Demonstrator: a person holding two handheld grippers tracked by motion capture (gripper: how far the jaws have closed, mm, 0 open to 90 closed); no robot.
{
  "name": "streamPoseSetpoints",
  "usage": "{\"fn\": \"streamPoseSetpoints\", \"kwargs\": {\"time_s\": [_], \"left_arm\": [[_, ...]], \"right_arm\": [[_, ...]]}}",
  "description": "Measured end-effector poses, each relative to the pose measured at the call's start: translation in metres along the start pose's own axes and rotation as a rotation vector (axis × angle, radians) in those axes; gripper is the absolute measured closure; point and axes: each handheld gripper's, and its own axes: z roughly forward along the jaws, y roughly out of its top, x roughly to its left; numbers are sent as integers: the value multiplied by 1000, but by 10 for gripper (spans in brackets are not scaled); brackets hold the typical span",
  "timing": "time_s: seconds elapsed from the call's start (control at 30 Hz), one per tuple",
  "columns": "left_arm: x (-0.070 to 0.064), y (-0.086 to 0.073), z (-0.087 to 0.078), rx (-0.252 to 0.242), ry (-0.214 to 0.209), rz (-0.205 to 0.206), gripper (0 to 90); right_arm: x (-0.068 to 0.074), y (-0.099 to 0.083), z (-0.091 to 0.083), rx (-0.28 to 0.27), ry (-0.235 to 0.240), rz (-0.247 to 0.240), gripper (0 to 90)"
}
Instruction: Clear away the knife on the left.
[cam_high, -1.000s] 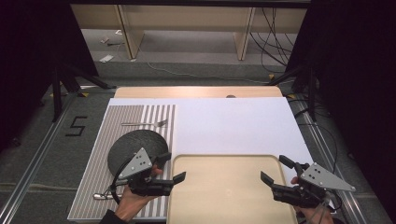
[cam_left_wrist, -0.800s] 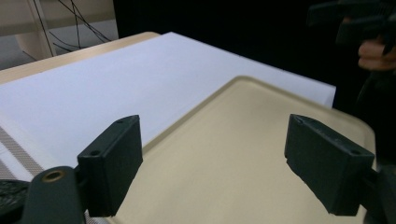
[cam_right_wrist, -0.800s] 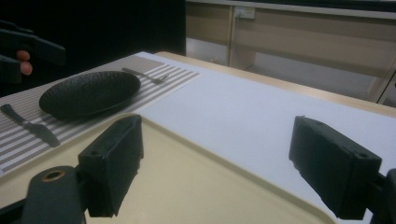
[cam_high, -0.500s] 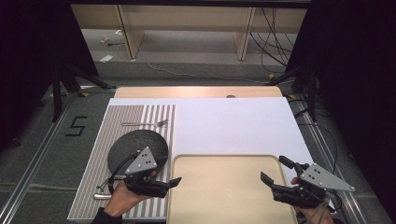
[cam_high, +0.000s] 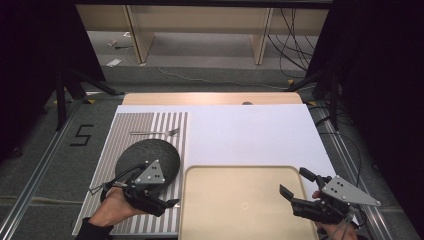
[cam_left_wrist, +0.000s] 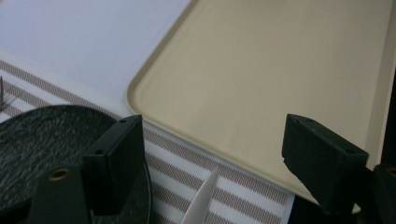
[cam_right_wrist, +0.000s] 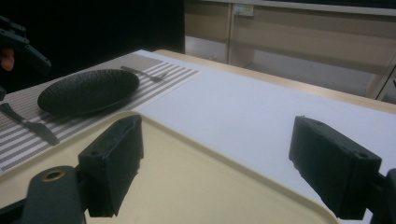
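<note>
Both jaws gape wide and empty; the right gripper view alone reveals a knife (cam_right_wrist: 29, 123) beside the plate (cam_right_wrist: 88, 91).

My fingers (cam_left_wrist: 114, 158) are matte black. The plate (cam_high: 148, 158) is black with a rough, pebbled texture, on a placemat (cam_high: 150, 125) striped grey-brown and white. The tray (cam_high: 240, 200) is plain beige, and the sheet (cam_high: 250, 135) over the worktop is white.
</note>
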Motion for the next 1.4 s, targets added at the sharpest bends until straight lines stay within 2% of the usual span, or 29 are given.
{"fn": "streamPoseSetpoints", "kwargs": {"time_s": [0.13, 0.37, 0.6, 0.9, 1.13, 1.17, 1.2, 1.4], "left_arm": [[4, -8, -7, 45, 17, -11, 220], [3, -24, -2, 164, 20, 13, 224], [3, -31, -3, 209, 23, 28, 235], [12, -51, 0, 297, 24, 8, 276], [16, -60, 0, 351, 18, -17, 291], [16, -61, 0, 360, 18, -8, 293], [16, -62, 1, 368, 14, -19, 298], [18, -70, 5, 426, 13, -23, 328]], "right_arm": [[0, 0, -1, 0, -2, 3, 185], [0, 0, -1, 2, -7, 6, 186], [0, 0, 0, 2, -8, 1, 186], [0, -1, 0, 3, -6, 0, 186], [0, -1, 0, 5, -6, 0, 186], [0, -1, 0, 4, -7, 0, 187], [0, -1, 0, 4, -7, 1, 187], [-1, -1, 0, 3, -8, 1, 187]]}}
